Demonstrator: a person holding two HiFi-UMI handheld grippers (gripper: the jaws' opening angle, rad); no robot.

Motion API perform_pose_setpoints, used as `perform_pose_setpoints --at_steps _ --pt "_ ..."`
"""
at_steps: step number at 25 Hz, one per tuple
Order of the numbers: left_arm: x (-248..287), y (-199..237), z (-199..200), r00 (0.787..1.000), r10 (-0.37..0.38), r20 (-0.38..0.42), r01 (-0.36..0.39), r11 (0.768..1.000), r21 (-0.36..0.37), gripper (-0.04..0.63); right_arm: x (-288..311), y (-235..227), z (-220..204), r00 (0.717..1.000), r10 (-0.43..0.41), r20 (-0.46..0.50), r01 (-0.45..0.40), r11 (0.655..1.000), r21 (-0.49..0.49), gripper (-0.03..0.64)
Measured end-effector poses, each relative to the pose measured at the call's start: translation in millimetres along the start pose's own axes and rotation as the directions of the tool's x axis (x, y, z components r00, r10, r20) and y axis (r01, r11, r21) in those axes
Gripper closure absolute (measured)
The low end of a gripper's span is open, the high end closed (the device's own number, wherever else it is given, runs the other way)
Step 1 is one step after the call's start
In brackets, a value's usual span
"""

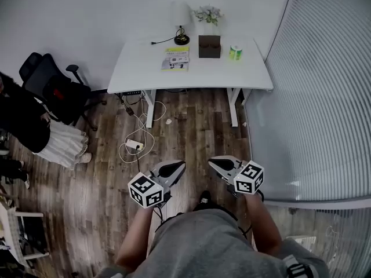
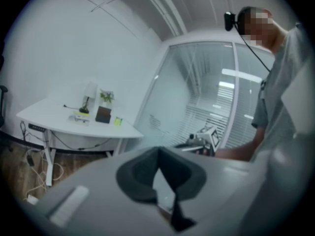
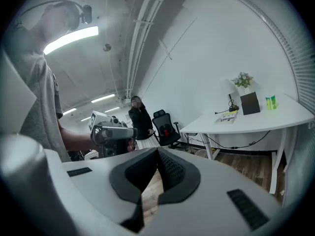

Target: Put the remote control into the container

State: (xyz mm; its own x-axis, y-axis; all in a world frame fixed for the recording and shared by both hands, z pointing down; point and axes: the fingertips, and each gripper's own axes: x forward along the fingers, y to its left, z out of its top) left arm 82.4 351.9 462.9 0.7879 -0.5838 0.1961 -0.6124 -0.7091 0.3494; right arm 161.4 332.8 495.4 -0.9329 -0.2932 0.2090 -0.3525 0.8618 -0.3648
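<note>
Both pairs of jaws are clenched on nothing as the left gripper [image 1: 175, 167] and right gripper [image 1: 217, 163] hang over the floor, well short of the white table [image 1: 139, 68]. What looks like the remote control [image 1: 177, 59] lies crosswise on a leaflet [image 1: 178, 50], straight ahead of the left gripper and just left of the dark container [image 1: 209, 46].

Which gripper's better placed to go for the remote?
Left, marginally. The left gripper and right gripper are both shut, empty, far from the table. Left lines up with the remote; right with the dark container.
</note>
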Motion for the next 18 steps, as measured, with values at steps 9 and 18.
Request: perform_pose_setpoints --at_steps 9,18 --pt "11 -6 -10 0.998 0.063 -0.015 -0.063 0.997 -0.04 0.6 -27 -8 -13 0.998 0.057 -0.007 -0.056 0.996 0.063 0.6" --pt "33 -11 -18 0.999 0.047 -0.019 -0.048 0.997 -0.063 0.6 -54 -26 -28 0.997 0.018 -0.069 -0.015 0.999 0.043 0.6"
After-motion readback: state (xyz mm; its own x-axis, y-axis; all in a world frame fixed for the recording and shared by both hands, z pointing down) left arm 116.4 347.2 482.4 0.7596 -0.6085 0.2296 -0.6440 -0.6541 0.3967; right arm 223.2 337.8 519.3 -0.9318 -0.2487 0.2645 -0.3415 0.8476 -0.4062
